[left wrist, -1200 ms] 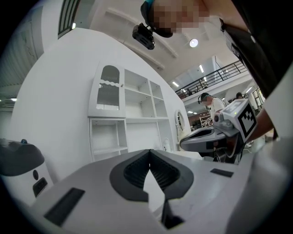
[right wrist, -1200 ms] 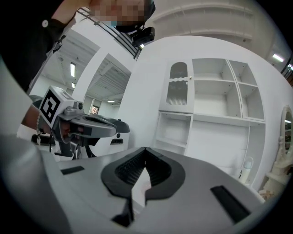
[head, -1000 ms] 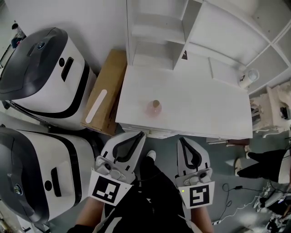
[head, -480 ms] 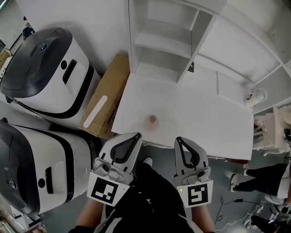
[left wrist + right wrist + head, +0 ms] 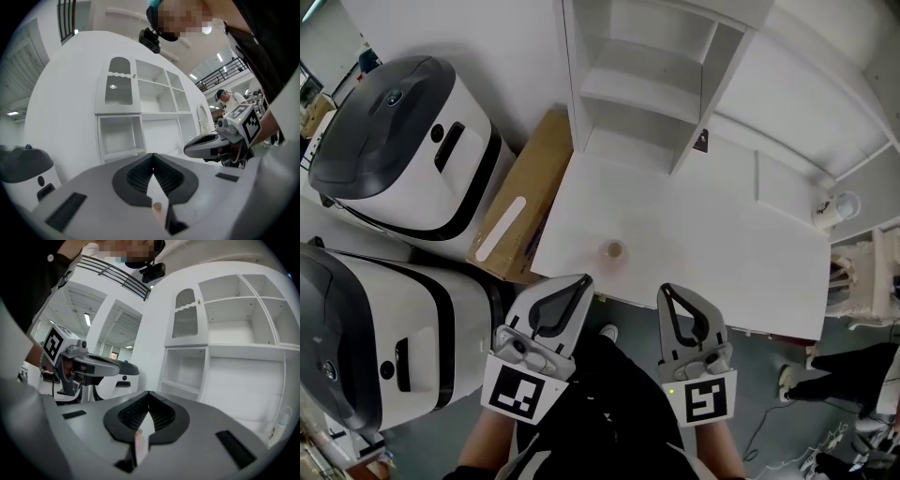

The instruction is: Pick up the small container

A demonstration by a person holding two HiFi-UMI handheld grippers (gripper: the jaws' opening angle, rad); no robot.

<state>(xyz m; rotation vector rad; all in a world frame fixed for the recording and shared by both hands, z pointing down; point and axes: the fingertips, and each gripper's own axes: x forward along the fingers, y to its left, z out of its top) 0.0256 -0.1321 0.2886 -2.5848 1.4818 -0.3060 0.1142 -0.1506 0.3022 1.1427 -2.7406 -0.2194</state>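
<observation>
The small container is a pale pink, see-through bottle with a tan cork top. It stands upright near the front edge of the white table. My left gripper hovers just short of that edge, below and left of the bottle, jaws shut and empty. The right gripper hangs level with it, to the bottle's right, also shut and empty. In the left gripper view the bottle peeps through the slit below the closed jaws. The right gripper view catches only a pink sliver of the bottle.
A white shelf unit rises at the table's back. A white cup sits at the far right. A brown cardboard box leans beside the table's left side, next to two large white-and-black machines. A person's legs show at right.
The head view has shifted, so the table and bottle sit lower and nearer to both grippers than a second ago. Both grippers stay shut and side by side.
</observation>
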